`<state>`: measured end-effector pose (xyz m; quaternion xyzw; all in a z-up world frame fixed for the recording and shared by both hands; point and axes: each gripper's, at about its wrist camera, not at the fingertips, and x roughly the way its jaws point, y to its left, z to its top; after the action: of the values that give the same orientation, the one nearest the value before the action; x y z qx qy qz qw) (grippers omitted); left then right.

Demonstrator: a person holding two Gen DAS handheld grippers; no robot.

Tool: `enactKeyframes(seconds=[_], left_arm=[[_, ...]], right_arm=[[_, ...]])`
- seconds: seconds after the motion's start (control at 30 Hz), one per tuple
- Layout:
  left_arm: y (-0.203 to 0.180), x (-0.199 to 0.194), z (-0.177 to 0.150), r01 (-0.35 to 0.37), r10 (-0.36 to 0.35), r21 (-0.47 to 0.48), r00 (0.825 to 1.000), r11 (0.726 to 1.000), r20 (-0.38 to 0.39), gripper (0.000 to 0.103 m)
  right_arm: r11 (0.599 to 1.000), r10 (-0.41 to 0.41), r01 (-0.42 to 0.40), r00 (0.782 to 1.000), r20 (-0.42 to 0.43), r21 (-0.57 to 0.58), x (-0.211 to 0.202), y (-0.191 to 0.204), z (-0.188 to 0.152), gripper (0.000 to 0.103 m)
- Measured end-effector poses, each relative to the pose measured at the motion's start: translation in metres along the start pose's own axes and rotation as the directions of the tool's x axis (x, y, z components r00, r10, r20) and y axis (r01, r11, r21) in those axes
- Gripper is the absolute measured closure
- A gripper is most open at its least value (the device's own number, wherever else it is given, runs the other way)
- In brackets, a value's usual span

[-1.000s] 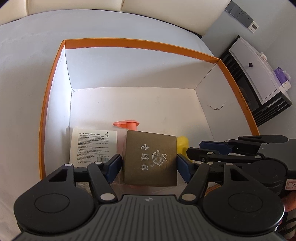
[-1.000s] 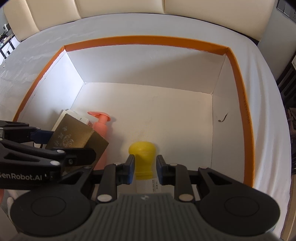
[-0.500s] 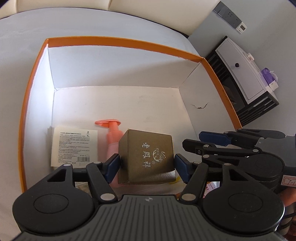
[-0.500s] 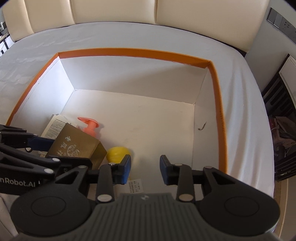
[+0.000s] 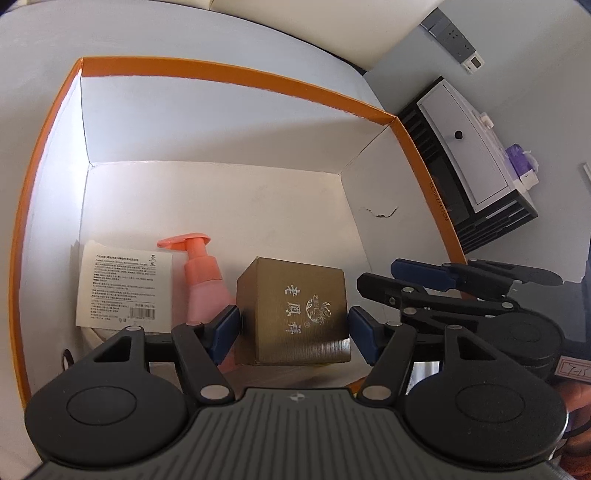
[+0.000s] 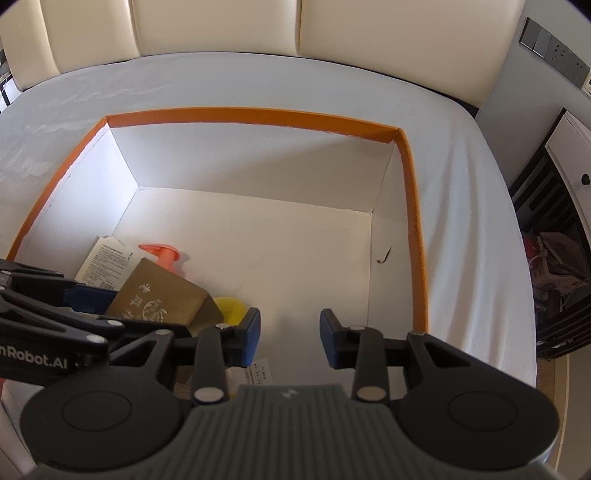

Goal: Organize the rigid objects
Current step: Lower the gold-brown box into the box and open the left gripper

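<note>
A large orange-rimmed box (image 5: pixel 236 75) with a white inside sits on a white bed; its rim also shows in the right wrist view (image 6: pixel 255 112). A brown gift box (image 5: pixel 295 310) with silver lettering sits between the pads of my left gripper (image 5: pixel 293 330), which stand slightly apart from its sides. It also shows in the right wrist view (image 6: pixel 155 299). A pink pump bottle (image 5: pixel 201 278) and a white printed carton (image 5: pixel 123 284) lie beside it. My right gripper (image 6: pixel 290 338) is open and empty above the box floor. A yellow-capped bottle (image 6: pixel 231 308) lies left of it.
The far and right parts of the orange box floor (image 6: pixel 277 243) hold nothing. A small tear (image 6: pixel 384 254) marks the right wall. A dark cabinet (image 5: pixel 476 177) stands to the right of the bed. A cream headboard (image 6: pixel 258 26) is behind.
My right gripper let go of the yellow-capped bottle, opened and pulled back and up. My left gripper drew back and its pads spread away from the brown gift box, which now rests in the orange box.
</note>
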<state>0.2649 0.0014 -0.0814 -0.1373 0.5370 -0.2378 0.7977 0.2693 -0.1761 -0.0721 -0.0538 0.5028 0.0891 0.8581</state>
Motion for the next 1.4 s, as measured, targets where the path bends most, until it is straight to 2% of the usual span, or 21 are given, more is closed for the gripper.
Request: enactKeyframes(seconds=[0.23,0.37,0.4,0.43,0.53,0.6,0.7,0.8,0.87,0.93,0.97,1.0,1.03,1.13,1.23,1.4], left_arm=[[0.015,-0.007,0.006,-0.017,0.017,-0.034,1.000,0.999,0.008,0.029],[0.021,-0.004,0.011,0.027,-0.026,-0.076,1.000,0.997,0.010,0.029],[0.022,-0.004,0.011,0.035,-0.034,-0.087,0.999,0.996,0.017,0.038],[0.022,-0.005,0.012,0.005,-0.002,-0.091,0.999,0.996,0.033,0.045],[0.016,-0.006,0.016,-0.029,0.031,-0.058,0.999,0.998,0.045,0.052],[0.013,-0.003,0.017,-0.031,0.032,-0.041,0.999,0.999,0.019,0.053],[0.015,0.009,0.014,0.005,-0.007,-0.066,1.000,0.998,-0.027,0.055],[0.013,0.017,0.011,0.019,-0.021,-0.066,0.999,0.998,-0.036,0.057],[0.012,0.018,0.011,0.008,-0.010,-0.062,0.999,0.998,-0.042,0.059],[0.009,0.018,0.010,-0.033,0.032,-0.039,0.999,0.999,-0.037,0.059],[0.004,0.018,0.008,-0.074,0.073,0.000,0.997,0.997,-0.031,0.066],[-0.005,0.018,0.005,-0.121,0.122,0.055,0.992,0.991,-0.022,0.069],[-0.009,0.017,0.003,-0.139,0.141,0.079,0.990,0.987,-0.013,0.069],[-0.016,0.008,-0.005,-0.146,0.145,0.099,0.989,0.984,0.021,0.068],[-0.022,-0.007,-0.011,-0.184,0.177,0.114,0.982,0.976,0.070,0.068],[-0.035,-0.040,-0.021,-0.196,0.173,0.139,0.971,0.971,0.164,0.068]], right_arm=[[1.000,-0.008,0.009,1.000,0.022,-0.025,0.000,0.011,0.000,0.064],[1.000,0.002,-0.002,1.000,0.030,-0.019,0.000,0.007,0.001,0.064],[1.000,0.003,-0.003,1.000,0.031,-0.018,0.001,0.006,0.001,0.064],[1.000,0.005,-0.005,0.999,0.031,-0.018,0.001,0.005,0.001,0.064],[1.000,0.013,-0.013,0.999,0.036,-0.015,0.002,0.002,0.001,0.064],[1.000,0.023,-0.022,0.999,0.035,-0.014,0.003,0.001,0.000,0.064],[0.999,0.037,-0.036,0.999,0.028,-0.014,0.003,0.000,-0.004,0.064],[0.999,0.040,-0.040,0.999,0.023,-0.015,0.006,-0.001,-0.005,0.064],[0.999,0.043,-0.043,0.999,0.015,-0.015,0.008,-0.001,-0.006,0.064],[0.999,0.048,-0.047,0.999,0.011,-0.015,0.008,-0.001,-0.006,0.064],[0.998,0.053,-0.052,0.999,0.012,-0.017,0.008,0.000,-0.007,0.064],[0.998,0.056,-0.056,0.998,0.013,-0.018,0.007,0.001,-0.008,0.064],[0.998,0.056,-0.055,0.998,0.017,-0.018,0.005,0.001,-0.008,0.064],[0.998,0.053,-0.052,0.998,0.026,-0.018,0.002,0.000,-0.007,0.064],[0.999,0.040,-0.040,0.998,0.041,-0.022,-0.004,0.001,-0.006,0.064],[0.999,0.023,-0.020,0.991,0.128,-0.027,-0.031,0.010,-0.017,0.064]])
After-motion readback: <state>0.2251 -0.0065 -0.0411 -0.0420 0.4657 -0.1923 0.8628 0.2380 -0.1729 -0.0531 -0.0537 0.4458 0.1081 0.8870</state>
